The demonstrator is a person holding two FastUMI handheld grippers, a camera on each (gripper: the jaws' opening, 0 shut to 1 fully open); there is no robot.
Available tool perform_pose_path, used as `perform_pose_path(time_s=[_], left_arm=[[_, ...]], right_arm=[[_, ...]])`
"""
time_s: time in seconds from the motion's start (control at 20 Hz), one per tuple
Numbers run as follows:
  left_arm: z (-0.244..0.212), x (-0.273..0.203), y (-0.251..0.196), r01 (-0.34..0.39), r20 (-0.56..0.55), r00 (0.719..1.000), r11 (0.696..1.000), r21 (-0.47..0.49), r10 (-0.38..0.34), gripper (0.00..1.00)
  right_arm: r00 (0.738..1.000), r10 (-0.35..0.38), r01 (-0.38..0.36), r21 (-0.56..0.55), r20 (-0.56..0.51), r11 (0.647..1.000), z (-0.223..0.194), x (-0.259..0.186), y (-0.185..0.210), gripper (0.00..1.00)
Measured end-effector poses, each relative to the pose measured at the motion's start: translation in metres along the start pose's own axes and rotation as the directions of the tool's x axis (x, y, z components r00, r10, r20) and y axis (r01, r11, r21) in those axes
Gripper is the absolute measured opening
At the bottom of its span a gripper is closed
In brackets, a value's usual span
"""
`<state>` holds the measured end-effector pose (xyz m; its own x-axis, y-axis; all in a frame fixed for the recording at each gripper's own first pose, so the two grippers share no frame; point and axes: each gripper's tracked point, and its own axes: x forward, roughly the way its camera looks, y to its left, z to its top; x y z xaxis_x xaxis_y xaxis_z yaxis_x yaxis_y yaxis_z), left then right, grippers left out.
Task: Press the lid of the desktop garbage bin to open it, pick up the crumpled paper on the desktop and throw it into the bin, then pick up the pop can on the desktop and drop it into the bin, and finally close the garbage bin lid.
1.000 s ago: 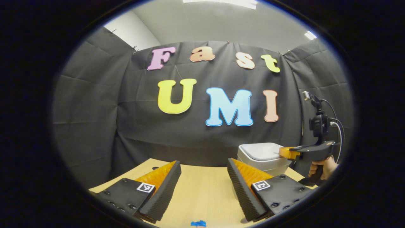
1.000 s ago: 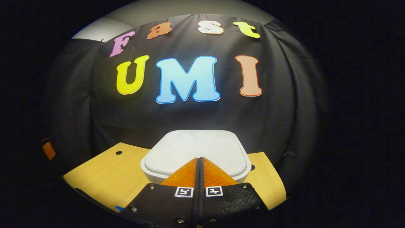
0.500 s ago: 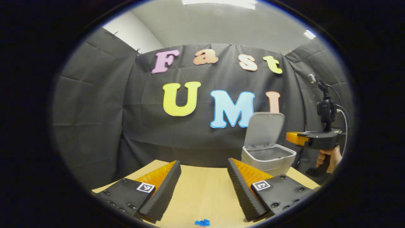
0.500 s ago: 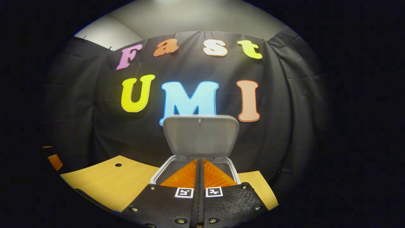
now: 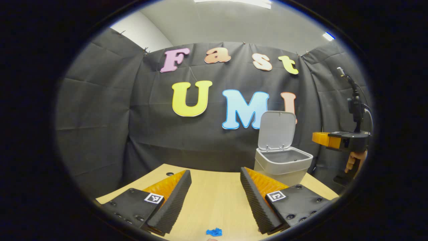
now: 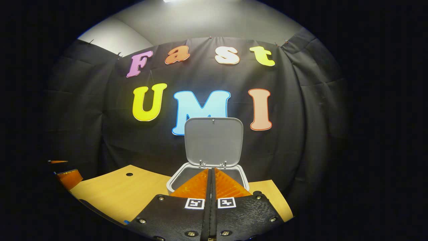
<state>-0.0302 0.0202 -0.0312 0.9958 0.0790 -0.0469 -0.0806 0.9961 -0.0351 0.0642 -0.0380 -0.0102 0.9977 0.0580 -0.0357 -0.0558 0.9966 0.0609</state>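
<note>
My right gripper [image 6: 211,170] was closed with its fingers together on nothing, held above the open garbage bin [image 6: 174,178], whose lid [image 6: 214,140] stood upright. My left gripper [image 5: 215,187] hung wide open and empty over the wooden desktop [image 5: 214,201].

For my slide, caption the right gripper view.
Shut right gripper poised before the open garbage bin, its lid standing upright.

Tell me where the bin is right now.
The bin stands open at the desk's far right in the left gripper view, just ahead of the right gripper.
</note>
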Motion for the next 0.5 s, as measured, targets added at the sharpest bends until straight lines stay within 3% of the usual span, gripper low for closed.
perform_pose_path(time_s=[0.3, 0.35, 0.5], left_arm=[[-0.026, 0.001, 0.004, 0.019, -0.031, 0.999, 1.000, 0.021, -0.018, 0.94], [-0.031, 0.001, 0.004, 0.024, -0.042, 0.999, 1.000, 0.015, -0.024, 0.98], [-0.054, 0.001, 0.010, 0.027, -0.083, 0.996, 0.999, 0.034, -0.024, 0.98]], right_arm=[[0.995, -0.032, 0.038, -0.067, 0.091, 0.997, 0.012, -0.027, 0.006, 0.00], [0.993, -0.045, 0.054, -0.081, 0.109, 0.995, 0.016, -0.032, 0.007, 0.06], [0.984, -0.071, 0.086, -0.091, 0.161, 0.992, 0.025, -0.042, 0.014, 0.10]])
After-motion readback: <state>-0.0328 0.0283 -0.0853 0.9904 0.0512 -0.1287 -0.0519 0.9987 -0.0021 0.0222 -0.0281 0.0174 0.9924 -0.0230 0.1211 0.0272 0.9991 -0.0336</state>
